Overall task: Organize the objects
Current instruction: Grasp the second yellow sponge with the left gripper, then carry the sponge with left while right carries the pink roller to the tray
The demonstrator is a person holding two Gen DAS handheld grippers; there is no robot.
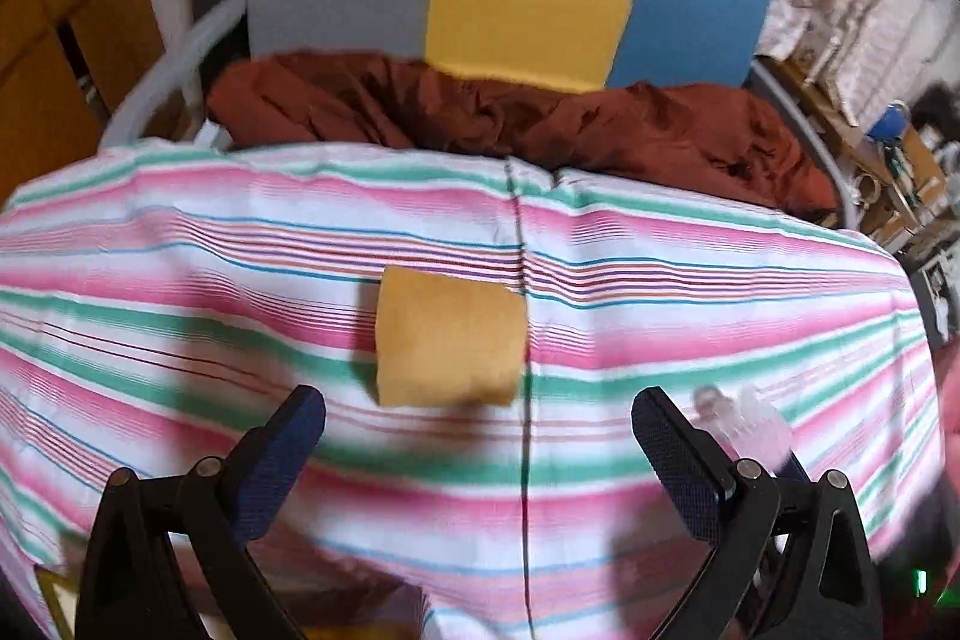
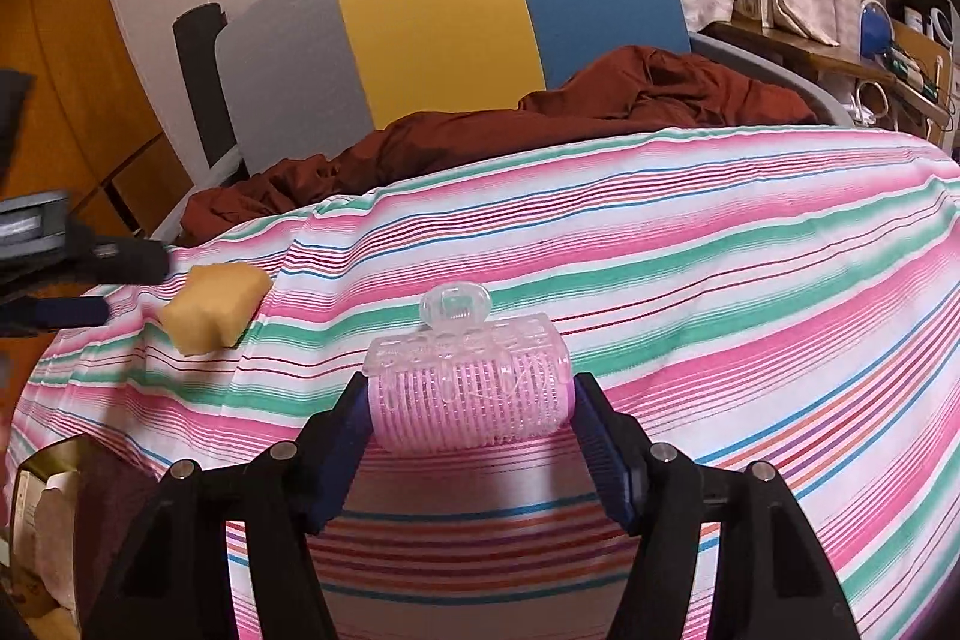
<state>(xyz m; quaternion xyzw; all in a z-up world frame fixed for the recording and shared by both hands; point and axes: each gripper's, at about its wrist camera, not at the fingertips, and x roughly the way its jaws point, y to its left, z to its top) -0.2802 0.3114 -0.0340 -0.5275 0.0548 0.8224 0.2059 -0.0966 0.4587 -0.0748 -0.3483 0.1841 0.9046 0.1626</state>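
Two fingers (image 2: 576, 427) clamp the pink roller (image 2: 471, 400); left fingers (image 1: 312, 430) gape empty near the sponge (image 1: 450, 337).

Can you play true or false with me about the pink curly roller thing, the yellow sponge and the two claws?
1. The right claw pinches the pink roller. True.
2. The yellow sponge is inside the left claw. False: it lies on the striped cloth ahead of the open claw.
3. The roller has a clear clip on top. True.
4. The crumpled fabric by the chair is green. False: it is reddish brown.
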